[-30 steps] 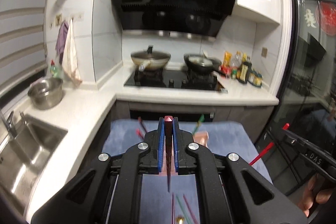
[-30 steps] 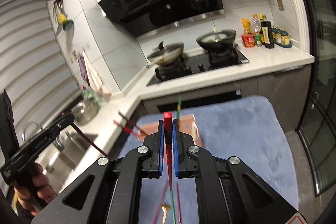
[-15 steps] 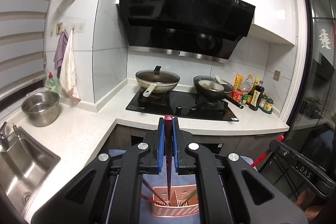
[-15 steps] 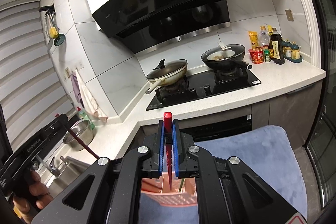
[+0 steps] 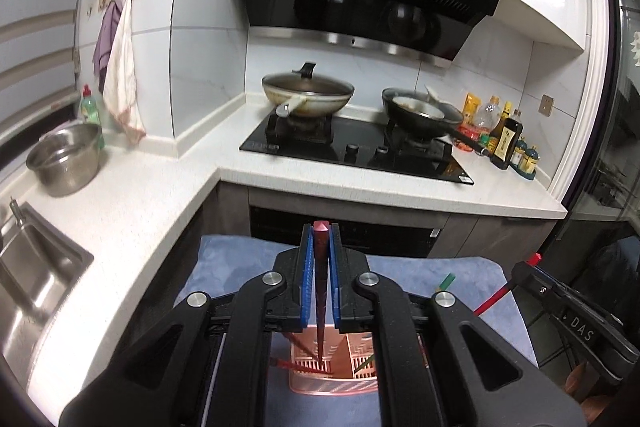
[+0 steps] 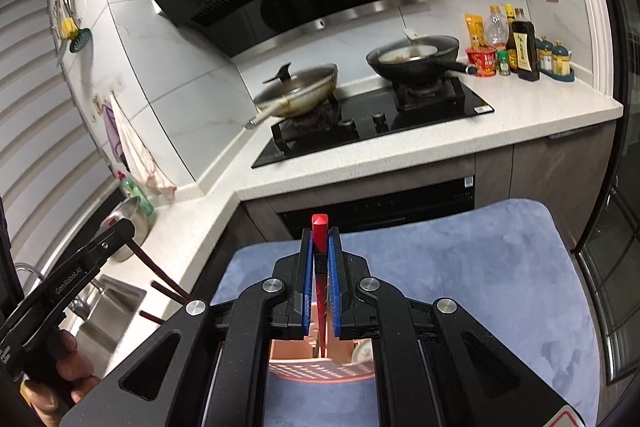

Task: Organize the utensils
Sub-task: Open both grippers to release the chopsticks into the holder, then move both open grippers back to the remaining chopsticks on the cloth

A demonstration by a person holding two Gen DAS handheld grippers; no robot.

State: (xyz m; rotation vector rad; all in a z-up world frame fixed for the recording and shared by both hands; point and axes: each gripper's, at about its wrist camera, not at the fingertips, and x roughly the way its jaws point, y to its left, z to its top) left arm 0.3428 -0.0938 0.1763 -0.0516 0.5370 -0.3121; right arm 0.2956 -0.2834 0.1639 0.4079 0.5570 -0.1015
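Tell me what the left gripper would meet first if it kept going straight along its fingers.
Probably the pink utensil basket: the left gripper is shut on a dark red chopstick whose tip hangs just over it. Depth is unclear.

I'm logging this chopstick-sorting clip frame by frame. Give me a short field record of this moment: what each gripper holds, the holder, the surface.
left gripper: shut on dark red chopstick, tip down over the holder
right gripper: shut on bright red chopstick, tip down over the holder
pink slotted holder: on the blue mat, already has chopsticks in it, red and green among them
blue mat: in front of the stove counter
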